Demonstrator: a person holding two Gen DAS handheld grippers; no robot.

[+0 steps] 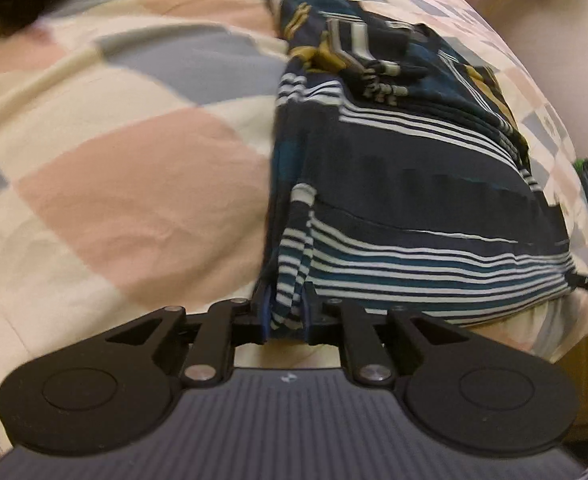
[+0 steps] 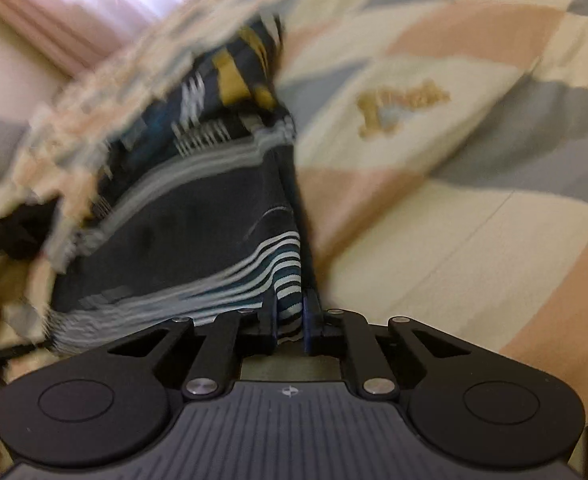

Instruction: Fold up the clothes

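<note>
Low in the left wrist frame, the left black two-finger gripper [image 1: 286,314] is clenched on a bunched edge of the dark navy garment with white, teal and mustard stripes [image 1: 406,184]; in the right wrist frame, the right black two-finger gripper [image 2: 289,320] likewise pinches a striped edge of the same garment [image 2: 181,224]. From both grips the cloth runs toward mid-frame and lies flat, apparently doubled, on the checked quilt of pink, cream and grey squares [image 1: 125,168]. Blur in the right view suggests motion. Judged from this, an edge is being carried: both grippers should travel level and together, keeping the held edge taut, so layers land squarely and corners meet. Uneven pulling would likely skew the fold.
</note>
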